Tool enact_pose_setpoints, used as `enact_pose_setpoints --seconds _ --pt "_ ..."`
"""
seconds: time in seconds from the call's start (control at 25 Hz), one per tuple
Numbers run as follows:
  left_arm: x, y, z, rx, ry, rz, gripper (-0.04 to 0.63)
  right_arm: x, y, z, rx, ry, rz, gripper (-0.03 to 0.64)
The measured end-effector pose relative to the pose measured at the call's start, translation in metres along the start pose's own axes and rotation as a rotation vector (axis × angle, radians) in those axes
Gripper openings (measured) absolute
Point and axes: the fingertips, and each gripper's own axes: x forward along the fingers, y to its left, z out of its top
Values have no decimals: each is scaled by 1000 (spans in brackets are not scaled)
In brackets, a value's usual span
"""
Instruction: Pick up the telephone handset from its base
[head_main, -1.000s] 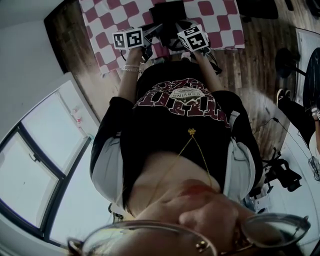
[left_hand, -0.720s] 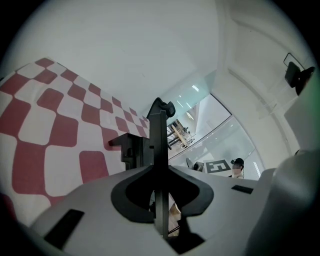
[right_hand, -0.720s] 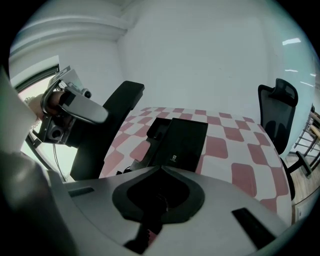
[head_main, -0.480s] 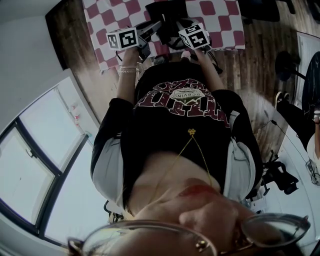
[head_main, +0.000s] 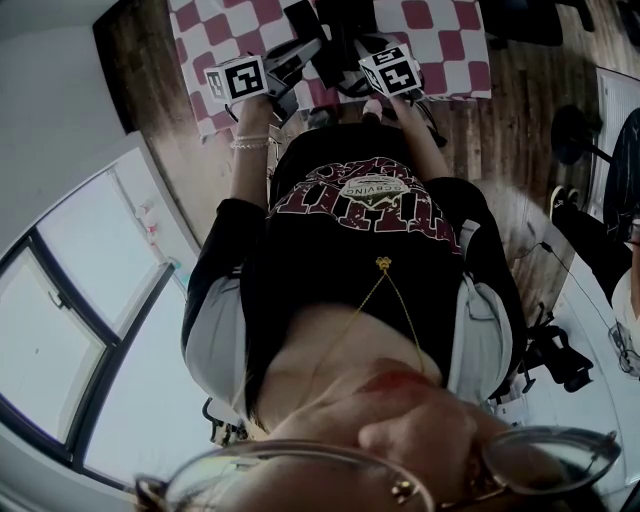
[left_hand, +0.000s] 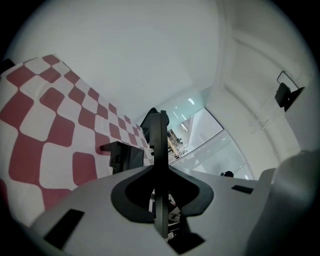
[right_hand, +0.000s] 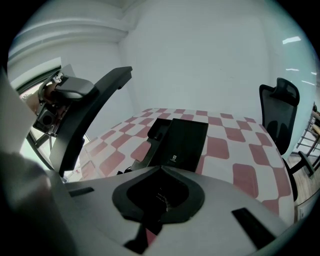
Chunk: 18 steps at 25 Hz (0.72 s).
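Black handset (right_hand: 87, 112) is clamped between the left gripper's (left_hand: 160, 200) fingers, held clear of the base (right_hand: 182, 137) on the checked table (right_hand: 235, 150). Right gripper (right_hand: 159, 197) holds nothing; finger opening indiscernible.

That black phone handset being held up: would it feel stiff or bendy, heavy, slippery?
Probably stiff: the handset shows a firm curve with no sag while the left gripper holds it clear of the base. Its smooth black plastic looks somewhat slippery. It is likely light, since one gripper alone carries it.
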Motion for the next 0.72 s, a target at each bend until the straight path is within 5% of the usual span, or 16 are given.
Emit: enact_pose_setpoints --seconds 0.72 --pt "-21 -44 24 83 -56 -40 80 -3 -5 -3 -11 5 28 18"
